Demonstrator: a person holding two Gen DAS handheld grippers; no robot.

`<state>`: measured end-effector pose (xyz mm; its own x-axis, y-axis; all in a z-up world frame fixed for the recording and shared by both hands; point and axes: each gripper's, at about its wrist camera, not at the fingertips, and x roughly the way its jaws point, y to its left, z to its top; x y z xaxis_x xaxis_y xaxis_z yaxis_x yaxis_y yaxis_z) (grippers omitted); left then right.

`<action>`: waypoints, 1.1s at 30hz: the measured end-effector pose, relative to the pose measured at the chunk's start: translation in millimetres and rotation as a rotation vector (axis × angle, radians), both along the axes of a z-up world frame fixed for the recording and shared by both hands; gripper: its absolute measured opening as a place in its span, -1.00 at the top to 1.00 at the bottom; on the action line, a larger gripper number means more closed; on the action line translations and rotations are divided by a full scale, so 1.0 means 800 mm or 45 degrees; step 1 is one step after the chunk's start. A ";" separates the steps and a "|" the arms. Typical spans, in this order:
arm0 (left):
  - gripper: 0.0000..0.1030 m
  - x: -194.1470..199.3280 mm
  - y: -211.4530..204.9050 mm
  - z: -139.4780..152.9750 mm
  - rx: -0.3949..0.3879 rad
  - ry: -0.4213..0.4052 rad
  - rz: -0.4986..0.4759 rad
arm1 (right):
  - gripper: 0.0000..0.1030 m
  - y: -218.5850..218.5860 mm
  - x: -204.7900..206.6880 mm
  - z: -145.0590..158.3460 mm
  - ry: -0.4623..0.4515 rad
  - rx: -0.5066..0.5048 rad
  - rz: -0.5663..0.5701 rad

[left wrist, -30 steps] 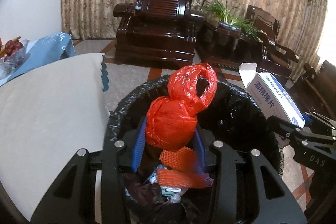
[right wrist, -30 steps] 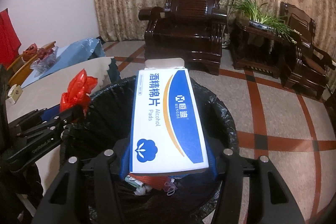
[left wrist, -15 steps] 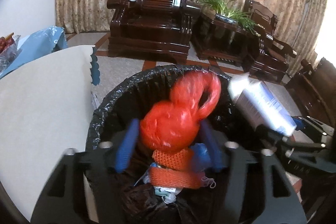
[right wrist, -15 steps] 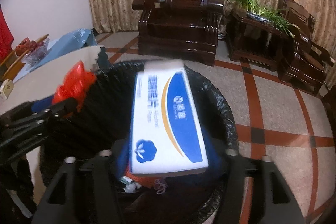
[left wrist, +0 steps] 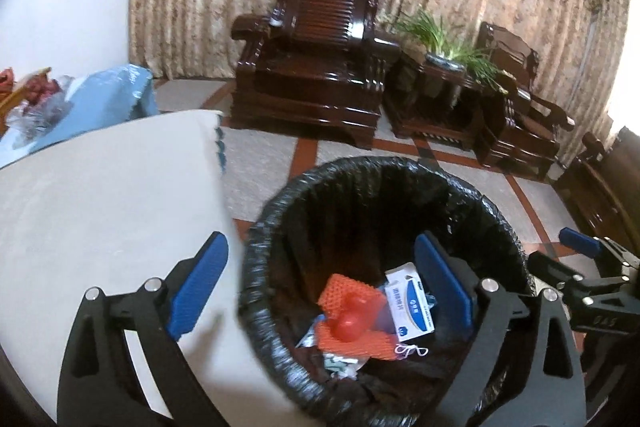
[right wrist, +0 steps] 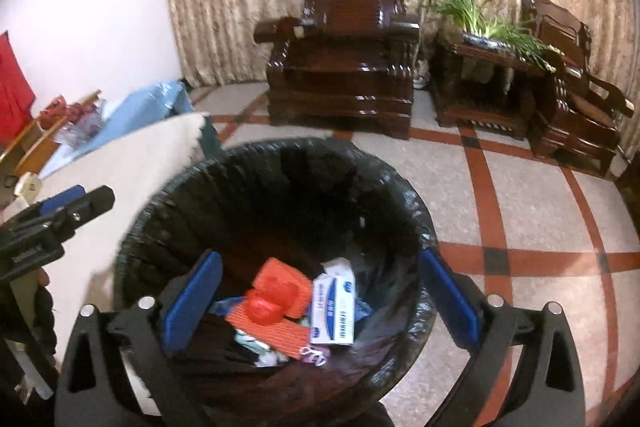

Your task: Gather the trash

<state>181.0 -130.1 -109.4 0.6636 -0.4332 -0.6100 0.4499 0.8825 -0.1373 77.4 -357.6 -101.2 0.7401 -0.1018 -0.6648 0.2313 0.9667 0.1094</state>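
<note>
Red bag and white-and-blue box lie side by side in the black-lined bin, on orange netting. Above them the left gripper and right gripper both hang spread wide, holding nothing. White table sits left of the bin.
</note>
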 end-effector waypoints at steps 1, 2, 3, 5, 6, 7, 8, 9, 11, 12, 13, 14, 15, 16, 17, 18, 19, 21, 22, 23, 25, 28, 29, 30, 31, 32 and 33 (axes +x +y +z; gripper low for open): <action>-0.82 -0.007 0.007 0.008 0.001 -0.009 0.015 | -0.88 0.006 -0.004 0.008 -0.016 -0.003 0.014; -0.82 -0.013 0.013 0.014 0.002 -0.017 0.027 | -0.88 0.013 -0.008 0.016 -0.034 -0.005 0.028; -0.83 -0.018 0.019 0.020 0.001 -0.026 0.038 | -0.88 0.020 -0.011 0.025 -0.048 -0.005 0.044; -0.84 -0.031 0.030 0.030 0.001 -0.039 0.061 | -0.88 0.033 -0.016 0.038 -0.067 -0.009 0.082; -0.84 -0.039 0.038 0.036 0.006 -0.045 0.079 | -0.88 0.038 -0.019 0.043 -0.075 -0.016 0.095; -0.84 -0.042 0.041 0.041 0.008 -0.047 0.089 | -0.88 0.046 -0.022 0.050 -0.086 -0.028 0.112; -0.84 -0.051 0.048 0.047 0.011 -0.051 0.106 | -0.88 0.053 -0.026 0.056 -0.094 -0.037 0.124; -0.85 -0.056 0.054 0.050 0.010 -0.054 0.113 | -0.88 0.057 -0.028 0.060 -0.098 -0.039 0.131; -0.85 -0.067 0.063 0.058 0.011 -0.062 0.130 | -0.88 0.067 -0.034 0.069 -0.111 -0.039 0.148; -0.85 -0.074 0.068 0.062 0.012 -0.067 0.137 | -0.88 0.074 -0.038 0.074 -0.118 -0.040 0.158; -0.86 -0.079 0.072 0.067 0.015 -0.070 0.144 | -0.88 0.076 -0.041 0.076 -0.119 -0.040 0.163; -0.86 -0.086 0.077 0.071 0.022 -0.077 0.155 | -0.88 0.079 -0.043 0.078 -0.119 -0.040 0.169; -0.86 -0.090 0.080 0.074 0.025 -0.081 0.164 | -0.88 0.083 -0.047 0.082 -0.124 -0.038 0.175; -0.87 -0.096 0.084 0.076 0.027 -0.082 0.171 | -0.88 0.086 -0.051 0.085 -0.129 -0.034 0.179; -0.87 -0.102 0.088 0.079 0.027 -0.085 0.175 | -0.88 0.088 -0.054 0.087 -0.131 -0.031 0.182; -0.87 -0.107 0.090 0.080 0.025 -0.088 0.176 | -0.88 0.092 -0.057 0.089 -0.134 -0.027 0.189; -0.87 -0.113 0.093 0.083 0.027 -0.095 0.181 | -0.88 0.095 -0.060 0.092 -0.137 -0.027 0.193; -0.87 -0.122 0.098 0.087 0.031 -0.107 0.187 | -0.88 0.100 -0.065 0.098 -0.145 -0.027 0.202; -0.87 -0.125 0.099 0.090 0.033 -0.112 0.188 | -0.88 0.103 -0.066 0.100 -0.145 -0.025 0.208; -0.87 -0.129 0.101 0.092 0.033 -0.118 0.189 | -0.88 0.106 -0.069 0.104 -0.146 -0.019 0.213; -0.87 -0.138 0.105 0.098 0.029 -0.136 0.195 | -0.88 0.110 -0.072 0.108 -0.152 -0.009 0.224; -0.87 -0.149 0.109 0.108 0.031 -0.163 0.205 | -0.88 0.117 -0.078 0.116 -0.168 -0.014 0.239; -0.87 -0.153 0.111 0.111 0.029 -0.173 0.206 | -0.88 0.118 -0.080 0.119 -0.174 -0.015 0.243; -0.87 -0.158 0.112 0.113 0.029 -0.180 0.210 | -0.88 0.120 -0.081 0.121 -0.180 -0.018 0.244; -0.87 -0.161 0.114 0.116 0.029 -0.187 0.214 | -0.88 0.122 -0.083 0.123 -0.183 -0.020 0.244; -0.87 -0.164 0.116 0.118 0.028 -0.190 0.217 | -0.88 0.124 -0.084 0.124 -0.185 -0.022 0.245; -0.87 -0.165 0.118 0.120 0.027 -0.192 0.219 | -0.88 0.125 -0.086 0.125 -0.187 -0.024 0.245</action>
<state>48.8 -36.1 -13.3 0.8111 -0.2940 -0.5057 0.3064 0.9499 -0.0608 8.9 -257.8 -1.5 0.8357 0.0394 -0.5477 0.0253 0.9936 0.1100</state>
